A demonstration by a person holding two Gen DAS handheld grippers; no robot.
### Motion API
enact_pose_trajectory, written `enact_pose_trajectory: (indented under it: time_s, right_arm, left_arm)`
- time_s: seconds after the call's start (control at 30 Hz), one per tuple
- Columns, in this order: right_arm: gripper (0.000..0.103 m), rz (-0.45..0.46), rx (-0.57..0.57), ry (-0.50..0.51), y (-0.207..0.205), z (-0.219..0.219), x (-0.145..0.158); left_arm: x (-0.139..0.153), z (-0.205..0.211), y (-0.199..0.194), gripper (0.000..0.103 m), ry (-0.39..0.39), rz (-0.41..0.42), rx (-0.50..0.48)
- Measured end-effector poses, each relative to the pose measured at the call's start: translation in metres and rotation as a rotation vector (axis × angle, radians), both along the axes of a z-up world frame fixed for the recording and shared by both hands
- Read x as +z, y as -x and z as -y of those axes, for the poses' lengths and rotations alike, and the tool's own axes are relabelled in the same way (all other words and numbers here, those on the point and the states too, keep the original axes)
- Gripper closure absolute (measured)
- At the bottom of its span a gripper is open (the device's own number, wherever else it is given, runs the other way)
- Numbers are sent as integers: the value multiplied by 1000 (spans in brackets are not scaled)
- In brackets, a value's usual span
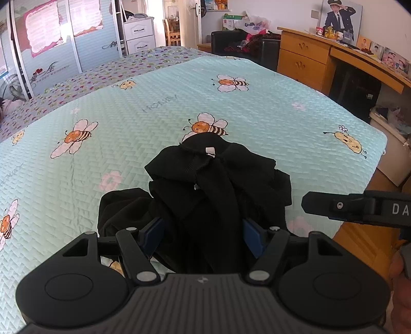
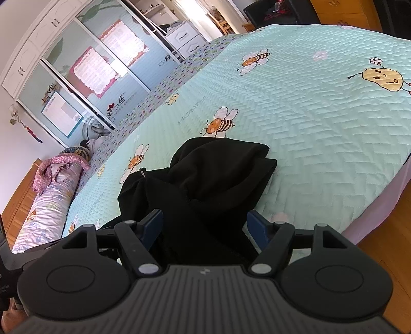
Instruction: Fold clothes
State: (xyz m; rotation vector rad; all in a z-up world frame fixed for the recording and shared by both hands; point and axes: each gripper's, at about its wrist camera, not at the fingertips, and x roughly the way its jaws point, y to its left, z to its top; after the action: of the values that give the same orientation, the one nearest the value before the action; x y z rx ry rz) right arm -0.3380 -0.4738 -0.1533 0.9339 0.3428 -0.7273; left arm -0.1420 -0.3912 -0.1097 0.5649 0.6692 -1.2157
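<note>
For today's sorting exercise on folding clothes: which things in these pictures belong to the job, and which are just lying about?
Belongs to the job:
black garment, crumpled
bed cover, the folding surface
left gripper
right gripper

Just lying about:
wooden desk
framed photo
white drawers
rolled bedding
wardrobe

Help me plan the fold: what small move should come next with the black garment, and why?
Probably draw the two grippers apart and lay the black garment flat on the bee-print quilt. It sits bunched in a heap near the bed's edge, fabric lying between the fingers of the left gripper and of the right gripper.
</note>
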Motion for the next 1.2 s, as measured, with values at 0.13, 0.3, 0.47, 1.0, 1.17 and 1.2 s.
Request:
enact_pose_trajectory:
  time_s: [0.13, 0.3, 0.47, 1.0, 1.17, 1.2]
  right_arm:
    - [30, 0, 1, -3, 0, 0, 0]
    - [30, 0, 3, -8, -2, 0, -2]
    - [30, -5, 6, -15, -4, 2, -5]
    - [30, -28, 21, -51, -12, 9, -18]
    - [30, -35, 21, -68, -13, 11, -24]
    - [30, -37, 20, -71, -13, 12, -25]
  left_arm:
    - [-3, 0, 1, 33, -18, 5, -5]
    - [-10, 2, 0, 33, -44, 2, -7]
    - [-21, 6, -6, 32, -85, -11, -5]
    - [-55, 30, -24, 7, -143, -83, 18]
    - [-67, 40, -30, 0, -161, -110, 26]
    - [-70, 42, -31, 0, -165, -116, 28]
